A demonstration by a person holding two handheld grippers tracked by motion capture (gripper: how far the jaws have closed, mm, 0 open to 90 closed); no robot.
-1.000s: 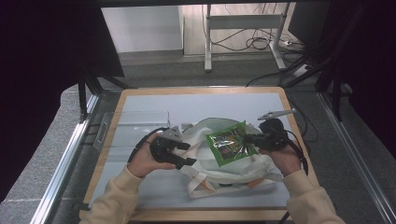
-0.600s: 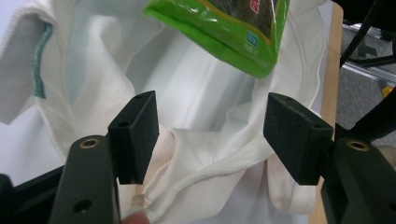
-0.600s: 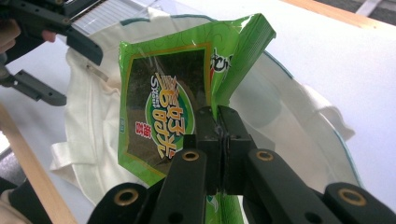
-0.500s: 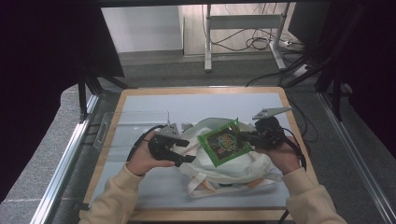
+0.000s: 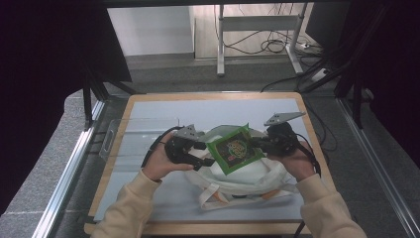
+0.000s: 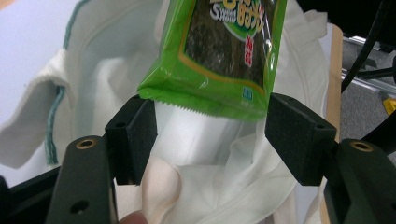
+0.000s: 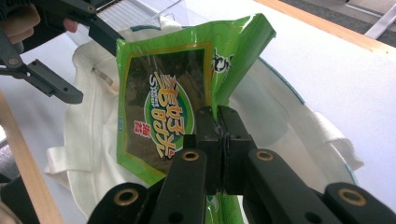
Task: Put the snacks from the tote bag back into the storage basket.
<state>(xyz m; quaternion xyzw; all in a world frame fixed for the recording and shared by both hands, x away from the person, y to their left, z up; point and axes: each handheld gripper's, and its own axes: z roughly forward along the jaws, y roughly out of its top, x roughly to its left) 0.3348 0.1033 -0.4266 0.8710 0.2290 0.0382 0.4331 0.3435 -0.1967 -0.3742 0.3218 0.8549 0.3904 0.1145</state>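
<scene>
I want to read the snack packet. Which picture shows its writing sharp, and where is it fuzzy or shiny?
Right gripper view: the green crinkly plastic snack packet is sharp and readable. Left gripper view: its lower edge is close up, print cut off, slight glare. High view: packet small, lettering blurred.

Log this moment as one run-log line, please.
right gripper: shut on green snack packet | left gripper: open at packet's edge | white cloth bag: below packet, on table

A: The high view looks forward and down from above the person's side onto the pale wood-edged table (image 5: pixel 148 106).

B: Each gripper view sits close behind its own black jaws. All three share the glossy green snack packet (image 5: pixel 234 148) (image 6: pixel 219 51) (image 7: pixel 159 116).
</scene>
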